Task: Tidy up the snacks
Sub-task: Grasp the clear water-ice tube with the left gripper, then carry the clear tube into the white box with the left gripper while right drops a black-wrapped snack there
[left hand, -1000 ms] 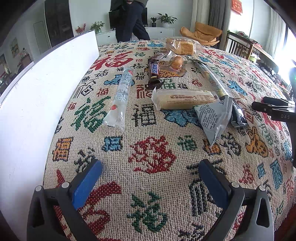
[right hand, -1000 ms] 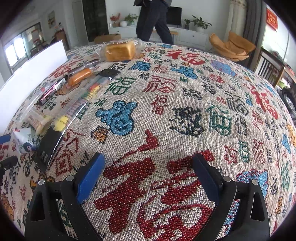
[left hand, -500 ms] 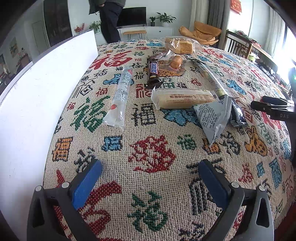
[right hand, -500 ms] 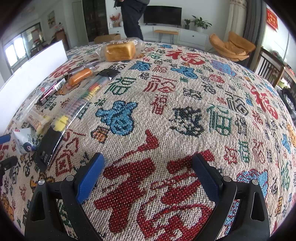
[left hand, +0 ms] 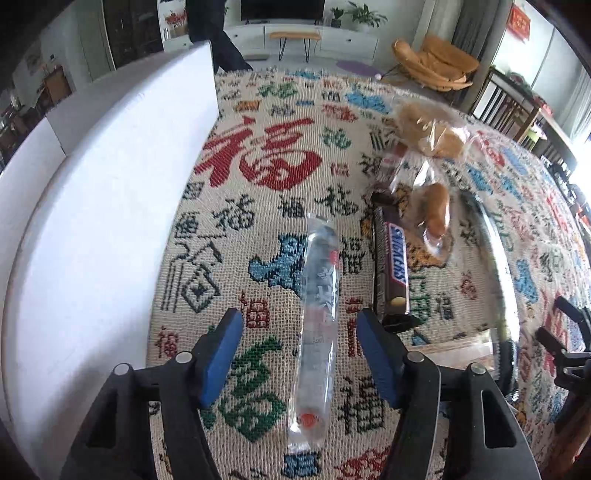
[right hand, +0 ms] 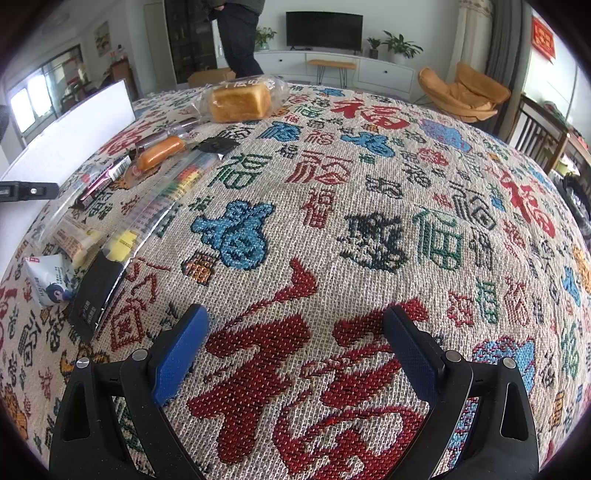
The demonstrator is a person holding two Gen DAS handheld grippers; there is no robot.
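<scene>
— Where's the left claw [left hand: 297,349] now?

— Low over the tabletop [left hand: 280,184], jaws spread, with the clear tube snack [left hand: 318,317] lying lengthwise between the blue pads [left hand: 218,356]. Neither pad touches it (from here, anyway).

— What's close by that could get in the way?

— A Snickers bar [left hand: 392,267] lies just right of the tube, its near end right beside the right pad. Past it sits a small bun in clear wrap [left hand: 434,214], and farther back a bagged bread loaf [left hand: 432,134], blurred. A long thin packet [left hand: 498,258] runs down the right side. A white board [left hand: 110,206] stands along the left edge.

— And the right claw [right hand: 295,354]?

— Spread wide too, pinching nothing, hovering over bare woven cloth [right hand: 332,221] printed with red, blue and green characters. The snacks lie well off to its left: the bread loaf at the far end, a colourful long packet, a black-ended wrapper [right hand: 94,291] and a small white pouch [right hand: 46,280].

— The room?

— A living room: TV [right hand: 323,29] on a white cabinet, orange lounge chair [right hand: 465,92], potted plants, and someone in dark trousers [right hand: 240,40] standing at the back.
</scene>
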